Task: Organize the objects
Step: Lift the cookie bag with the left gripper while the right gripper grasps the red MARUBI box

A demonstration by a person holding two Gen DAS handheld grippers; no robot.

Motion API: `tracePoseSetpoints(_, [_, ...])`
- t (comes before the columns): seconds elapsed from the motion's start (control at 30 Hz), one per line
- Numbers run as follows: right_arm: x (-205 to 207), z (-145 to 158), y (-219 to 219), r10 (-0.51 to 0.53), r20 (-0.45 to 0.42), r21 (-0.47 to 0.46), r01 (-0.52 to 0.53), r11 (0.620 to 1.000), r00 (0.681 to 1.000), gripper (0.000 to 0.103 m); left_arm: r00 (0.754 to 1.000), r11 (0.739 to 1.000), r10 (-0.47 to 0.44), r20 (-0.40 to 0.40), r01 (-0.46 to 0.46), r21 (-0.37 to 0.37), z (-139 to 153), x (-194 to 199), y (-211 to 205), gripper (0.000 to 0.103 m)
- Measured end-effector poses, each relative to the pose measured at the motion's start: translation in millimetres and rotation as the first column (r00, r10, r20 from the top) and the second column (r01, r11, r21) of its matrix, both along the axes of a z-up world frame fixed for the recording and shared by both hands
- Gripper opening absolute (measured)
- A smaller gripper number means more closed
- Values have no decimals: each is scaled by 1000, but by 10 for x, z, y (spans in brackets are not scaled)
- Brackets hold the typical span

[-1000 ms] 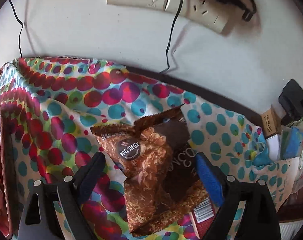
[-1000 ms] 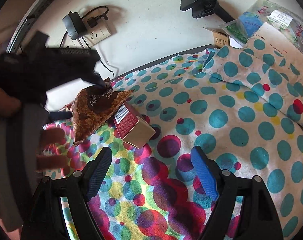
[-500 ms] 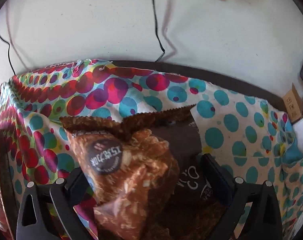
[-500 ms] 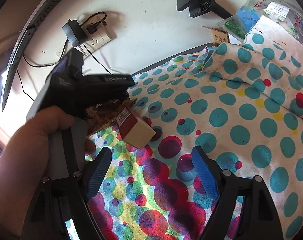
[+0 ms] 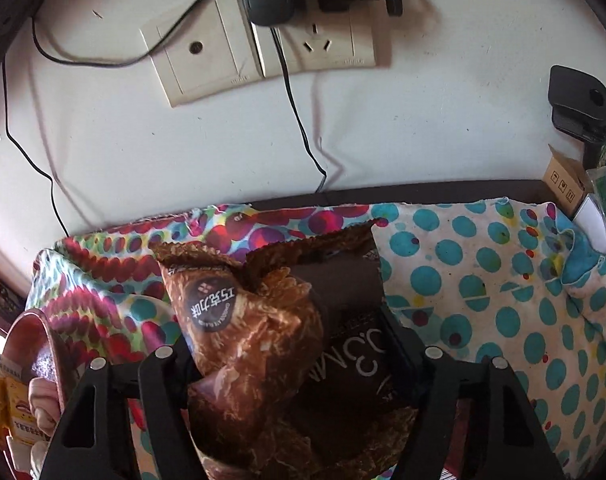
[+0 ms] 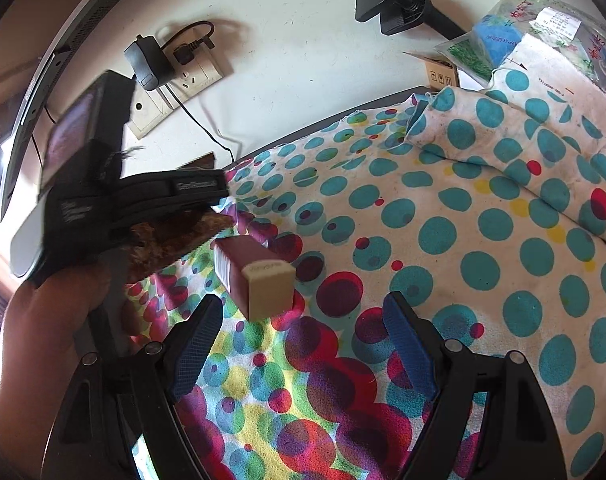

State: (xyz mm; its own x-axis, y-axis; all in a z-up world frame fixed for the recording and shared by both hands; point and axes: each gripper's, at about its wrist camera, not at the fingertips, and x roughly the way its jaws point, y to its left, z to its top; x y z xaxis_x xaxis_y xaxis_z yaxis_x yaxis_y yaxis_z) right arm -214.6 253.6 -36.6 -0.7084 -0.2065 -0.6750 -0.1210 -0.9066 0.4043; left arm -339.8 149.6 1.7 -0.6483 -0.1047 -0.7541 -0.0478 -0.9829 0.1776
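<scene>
L gripper (image 5: 287, 344) grips snack bag (image 5: 259, 344) – R gripper (image 6: 303, 340) open (over cloth)

A table (image 6: 383, 118) against the wall is draped in a dotted cloth (image 6: 443, 240), teal spots on white running into red and purple ones. A small maroon box (image 6: 255, 276) lies on the cloth, and the cloth bunches into folds at the right.

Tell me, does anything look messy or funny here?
Yes. The spotty tablecloth is bunched into a thick fold along its far right side instead of lying flat. The red box lies on its side. The brown snack bags look crumpled between the left gripper fingers.
</scene>
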Motion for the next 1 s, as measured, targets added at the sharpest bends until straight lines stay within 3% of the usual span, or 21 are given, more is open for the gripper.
tracePoseSetpoints(0.27, [-32, 4, -97, 4, 30, 84, -7, 996, 1000, 81, 998, 999, 5, -57, -7, -36, 198, 95, -320, 72])
tracePoseSetpoints(0.6, [-139, -4, -411, 66, 103, 256, -90, 962, 992, 93, 995, 999, 1, -100, -4, -32, 319, 491, -667, 72])
tracePoseSetpoints(0.87, [-185, 47, -475, 107, 31, 269, -111, 957, 994, 91, 989, 1000, 6, -148, -5, 8, 533, 929, -1036, 72])
tracePoseSetpoints(1.0, [-331, 51, -548, 152, 56, 310, -161, 937, 987, 91, 988, 999, 15, -156, -10, 33, 607, 1118, -1220, 72])
